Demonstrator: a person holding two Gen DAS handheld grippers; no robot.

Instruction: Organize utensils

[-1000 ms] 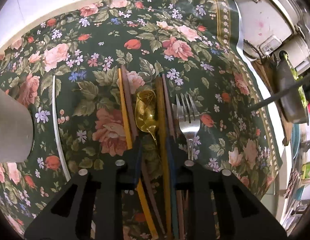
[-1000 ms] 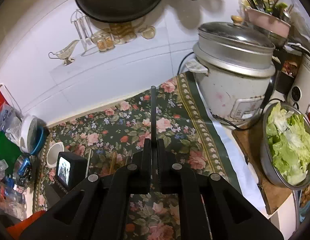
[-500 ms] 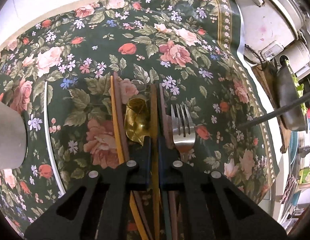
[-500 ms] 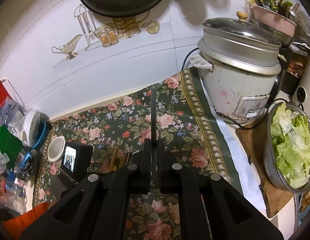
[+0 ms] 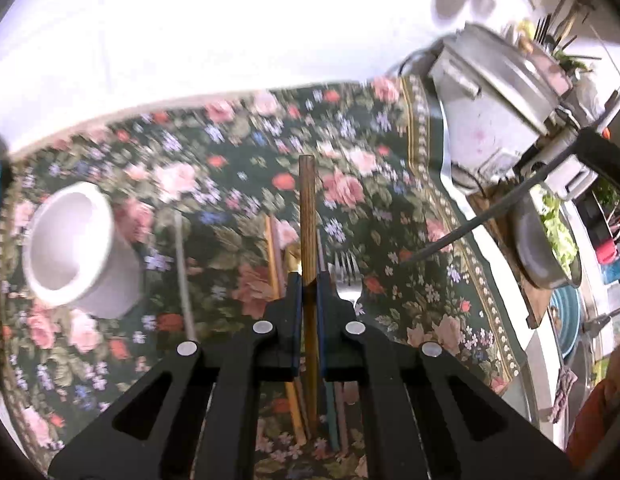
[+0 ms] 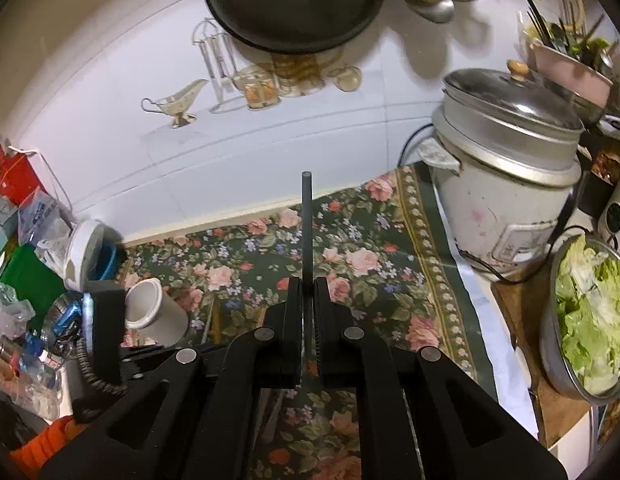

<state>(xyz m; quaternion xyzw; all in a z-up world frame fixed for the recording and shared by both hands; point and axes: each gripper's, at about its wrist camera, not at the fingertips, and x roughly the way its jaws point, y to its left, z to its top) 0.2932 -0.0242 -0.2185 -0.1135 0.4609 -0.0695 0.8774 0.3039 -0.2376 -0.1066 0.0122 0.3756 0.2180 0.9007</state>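
My left gripper (image 5: 308, 280) is shut on a brown wooden chopstick (image 5: 307, 208) and holds it above the floral cloth. Below it lie more chopsticks (image 5: 274, 252), a gold spoon (image 5: 292, 259) and a steel fork (image 5: 347, 270). A white cup (image 5: 71, 248) stands to the left; it also shows in the right wrist view (image 6: 151, 309). My right gripper (image 6: 307, 286) is shut on a dark grey chopstick (image 6: 306, 224), held higher above the cloth. That chopstick crosses the left wrist view (image 5: 490, 216) at the right.
A rice cooker (image 6: 506, 184) stands at the right edge of the floral cloth (image 6: 350, 248). A metal bowl of lettuce (image 6: 590, 320) sits on a wooden board beside it. Jars, bags and containers (image 6: 29, 280) crowd the left. A white stick (image 5: 183, 268) lies beside the cup.
My left gripper closed on a brown chopstick in the row and lifted it off the cloth, tilting up so the cup and wall come into view. The right gripper rose slightly.
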